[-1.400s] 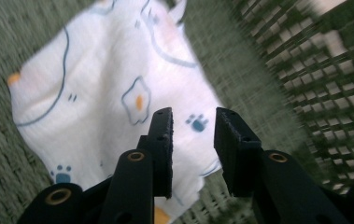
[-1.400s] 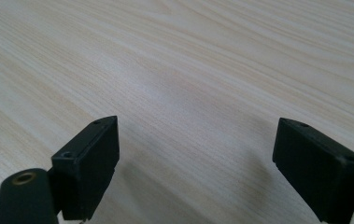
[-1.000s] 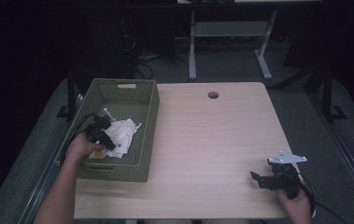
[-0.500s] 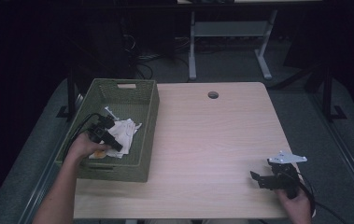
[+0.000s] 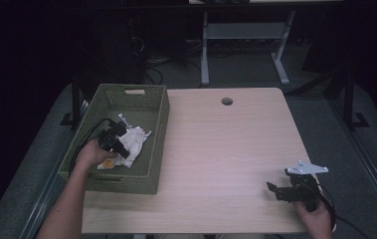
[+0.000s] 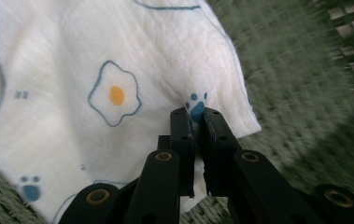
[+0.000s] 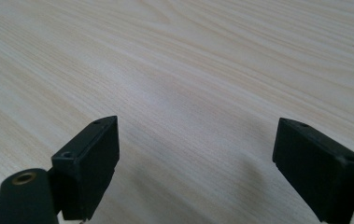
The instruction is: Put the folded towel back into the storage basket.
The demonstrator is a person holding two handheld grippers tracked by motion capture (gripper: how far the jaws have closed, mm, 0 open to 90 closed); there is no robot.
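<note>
Down inside the green basket (image 5: pixel 155 124), the left tool (image 6: pixel 197 122) is pinching a fold of the white egg-print cloth (image 6: pixel 95 74). Over at the worktop's (image 5: pixel 226 149) near right corner, the right tool (image 7: pixel 195 163) is hovering, jaws spread wide.

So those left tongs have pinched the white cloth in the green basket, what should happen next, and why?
Probably a gentle lift straight up. The left tongs are shut on a fold of the white printed cloth, which lies inside the green woven basket, so raising it would clear the walls. The right tongs rest open on the table.
</note>
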